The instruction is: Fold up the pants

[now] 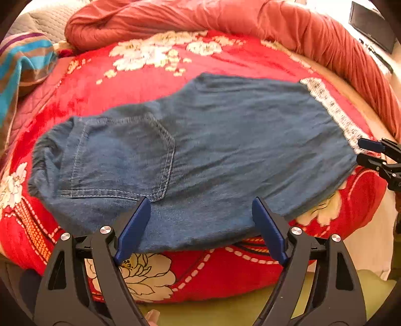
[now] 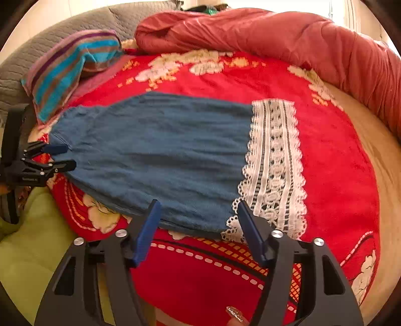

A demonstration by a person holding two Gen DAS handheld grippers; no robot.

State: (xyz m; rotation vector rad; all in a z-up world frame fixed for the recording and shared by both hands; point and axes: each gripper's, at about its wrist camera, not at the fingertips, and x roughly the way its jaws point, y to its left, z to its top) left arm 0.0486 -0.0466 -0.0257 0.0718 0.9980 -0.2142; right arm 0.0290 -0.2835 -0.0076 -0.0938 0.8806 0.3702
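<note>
Your left gripper (image 1: 201,208) has its jaws apart at the bottom centre of the left wrist view, nothing clamped; the blue pads sit over the near edge of the pants (image 1: 190,150). Your right gripper (image 2: 199,210) is likewise spread, pinching nothing, its pads over the near hem by the white lace trim (image 2: 273,163). The pants lie flat across mid-frame on the red floral blanket (image 2: 333,155), back pocket (image 1: 120,155) toward frame left in the left view. Rolled red duvet (image 1: 225,20) runs along the top.
</note>
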